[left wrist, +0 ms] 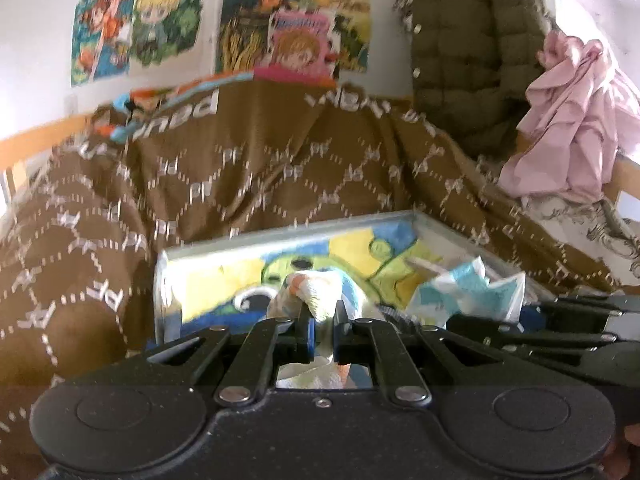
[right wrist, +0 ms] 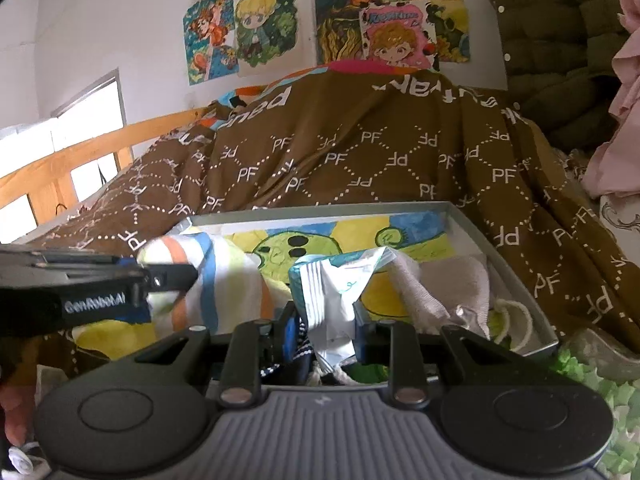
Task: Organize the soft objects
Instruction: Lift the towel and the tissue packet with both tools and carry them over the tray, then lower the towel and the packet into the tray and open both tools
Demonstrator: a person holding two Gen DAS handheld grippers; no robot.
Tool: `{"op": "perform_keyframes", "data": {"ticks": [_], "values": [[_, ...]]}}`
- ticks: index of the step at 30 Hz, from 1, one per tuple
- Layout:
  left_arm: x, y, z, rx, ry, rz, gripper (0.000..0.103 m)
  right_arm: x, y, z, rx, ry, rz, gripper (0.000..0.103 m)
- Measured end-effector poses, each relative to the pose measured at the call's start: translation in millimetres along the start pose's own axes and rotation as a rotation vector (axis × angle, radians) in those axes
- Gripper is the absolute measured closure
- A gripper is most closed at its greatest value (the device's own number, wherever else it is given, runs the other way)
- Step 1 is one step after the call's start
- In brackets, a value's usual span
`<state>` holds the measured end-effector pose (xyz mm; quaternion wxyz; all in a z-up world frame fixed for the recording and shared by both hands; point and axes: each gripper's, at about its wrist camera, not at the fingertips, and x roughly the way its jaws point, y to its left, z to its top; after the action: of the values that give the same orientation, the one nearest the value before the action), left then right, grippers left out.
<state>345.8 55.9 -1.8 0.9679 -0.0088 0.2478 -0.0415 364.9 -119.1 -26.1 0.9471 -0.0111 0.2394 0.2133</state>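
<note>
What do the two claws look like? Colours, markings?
Left claw: black linkage arms with silver pivot rivets, blue pads, black body; white "GenRobot.AI" lettering on its side. Right claw: same black linkages and blue pads, but a grey ribbed body.

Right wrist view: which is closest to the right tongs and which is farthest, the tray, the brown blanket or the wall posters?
1. Tray, just ahead of the right tongs.
2. Brown blanket, heaped behind the tray.
3. Wall posters, up top, farthest back.
</note>
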Motion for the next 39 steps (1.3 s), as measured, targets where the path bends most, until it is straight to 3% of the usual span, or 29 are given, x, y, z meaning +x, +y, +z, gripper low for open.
{"op": "perform_keyframes", "data": {"ticks": [5,12,26,30,32,35,39], "values": [[12.0,6.6,-9.2,-0.024,0.081,-0.005,0.095,7.1,3.0,-0.6,-0.013,0.010,-0.004,0.073],[18.9,4.5,-18.4,-0.014,0.127,-0.018,0.094,18.9,3.0,-0.2,0.006,0.026,0.000,0.073],[27.2,-0.1,-19.9,0.006,0.158,0.006,0.089,28.5,1.0,-0.4,0.031,0.055,0.000,0.070],[27.7,-3.4,-19.6,0.027,0.166,0.030,0.087,25.8,0.5,1.5,0.027,0.058,0.000,0.062],[26.9,-2.8,-18.8,0.022,0.169,0.040,0.084,23.9,-1.0,2.1,0.028,0.056,-0.001,0.060],[24.0,0.9,-20.1,-0.018,0.168,0.052,0.069,19.3,-2.2,3.4,0.023,0.057,-0.007,0.057],[16.5,8.2,-23.6,-0.085,0.164,0.081,0.050,4.0,-4.9,7.3,0.010,0.039,-0.026,0.045]]}}
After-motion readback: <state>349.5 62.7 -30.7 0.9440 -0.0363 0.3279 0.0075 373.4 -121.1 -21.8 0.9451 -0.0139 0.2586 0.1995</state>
